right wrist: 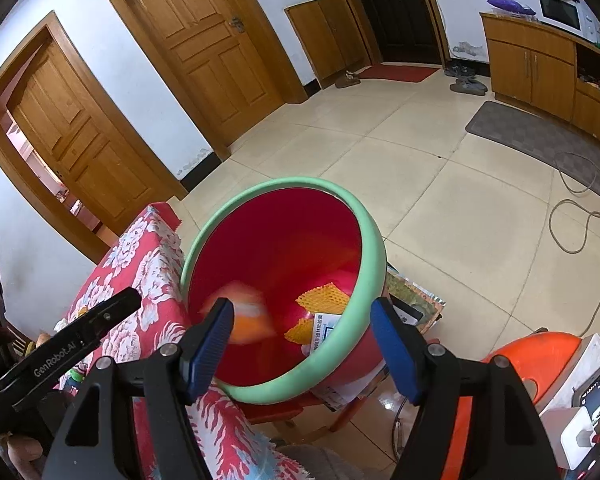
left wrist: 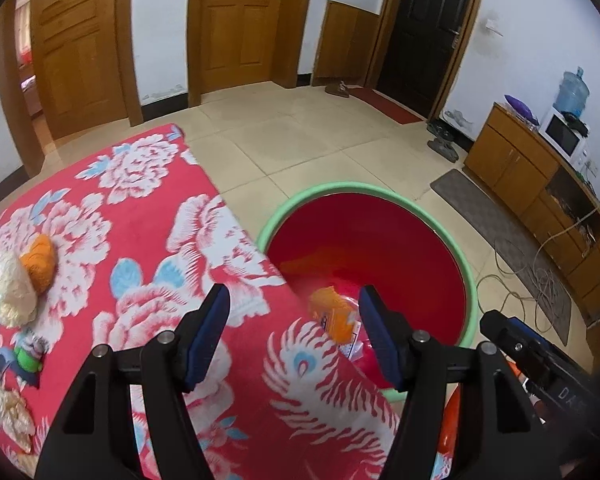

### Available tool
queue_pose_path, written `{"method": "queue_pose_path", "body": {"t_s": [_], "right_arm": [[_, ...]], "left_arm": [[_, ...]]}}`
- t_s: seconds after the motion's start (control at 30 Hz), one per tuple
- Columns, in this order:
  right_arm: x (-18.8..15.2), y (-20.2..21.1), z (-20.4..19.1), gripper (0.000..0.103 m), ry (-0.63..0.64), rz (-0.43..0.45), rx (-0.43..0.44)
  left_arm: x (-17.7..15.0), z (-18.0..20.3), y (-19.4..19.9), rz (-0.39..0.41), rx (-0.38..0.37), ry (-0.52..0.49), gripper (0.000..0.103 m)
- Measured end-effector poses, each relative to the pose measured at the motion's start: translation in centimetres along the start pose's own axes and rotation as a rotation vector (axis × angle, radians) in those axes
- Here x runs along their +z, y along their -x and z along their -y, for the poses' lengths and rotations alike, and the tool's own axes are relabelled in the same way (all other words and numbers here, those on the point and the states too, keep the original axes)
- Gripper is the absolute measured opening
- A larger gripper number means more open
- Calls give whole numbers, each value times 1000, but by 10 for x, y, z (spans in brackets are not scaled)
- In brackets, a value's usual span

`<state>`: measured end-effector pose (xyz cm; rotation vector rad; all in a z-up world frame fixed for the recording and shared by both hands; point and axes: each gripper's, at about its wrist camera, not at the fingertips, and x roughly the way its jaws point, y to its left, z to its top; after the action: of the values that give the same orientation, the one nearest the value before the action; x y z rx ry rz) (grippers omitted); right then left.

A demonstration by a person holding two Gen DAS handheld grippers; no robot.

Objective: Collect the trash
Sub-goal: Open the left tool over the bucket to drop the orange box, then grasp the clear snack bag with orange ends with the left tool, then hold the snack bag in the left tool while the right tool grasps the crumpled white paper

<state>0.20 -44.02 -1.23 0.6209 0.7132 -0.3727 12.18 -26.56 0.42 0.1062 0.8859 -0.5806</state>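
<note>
The left claw point(left wrist: 294, 334) is standing open over the right edge of the counter point(left wrist: 148, 216), with nothing pressed between its pads. An orange wrapper point(left wrist: 332, 316) is showing between the jaws, blurred and apparently dropping into the red bin point(left wrist: 364, 196), which is standing just beside that edge with its green rim level with the cloth. The right claw point(right wrist: 302, 344) is also standing open and gripping nothing; it is hovering over the near rim of the bin, where the same orange blur point(right wrist: 240, 312) is visible against the inner wall.

Hazards from this position:

- The wrapper is falling close to the counter-side wall of the bin. A light piece is likely to catch on the rim or slip into the gap between bin and counter.
- The two claws are working near each other. A sweep by either one toward the bin risks a collision.
- The right claw is sitting close above the rim. A downward push there is likely to tip the bin.
- More trash is waiting near the left edge of the counter: a pale crumpled bag point(left wrist: 12, 284) touching an orange lump point(left wrist: 40, 260), and a small green piece point(left wrist: 28, 360). Thin film is liable to slide out of a loose pinch during transfer.
</note>
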Motion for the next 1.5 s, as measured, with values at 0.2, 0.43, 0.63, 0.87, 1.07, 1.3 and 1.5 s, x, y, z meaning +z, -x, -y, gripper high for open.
{"method": "queue_pose_path", "body": {"t_s": [0.2,0.43,0.63,0.87,1.07,1.3,1.5], "right_arm": [[-6,7,-11,74,19,-9,42],[-17,16,-28,76,54,-22,87],[-28,22,-45,78,83,-30,119],[-40,29,-64,80,126,-45,154],[-51,31,-79,83,159,-60,175],[-57,31,-88,90,175,-72,181],[-61,29,-93,96,181,-74,191]], "left_arm": [[-10,-15,23,6,40,59,67],[-27,-33,53,17,87,91,67],[-45,-58,75,27,137,129,67],[-72,-91,99,28,199,199,67],[-93,-120,112,12,279,267,77],[-114,-148,115,-24,338,336,82],[-129,-162,105,-69,347,367,83]]}}
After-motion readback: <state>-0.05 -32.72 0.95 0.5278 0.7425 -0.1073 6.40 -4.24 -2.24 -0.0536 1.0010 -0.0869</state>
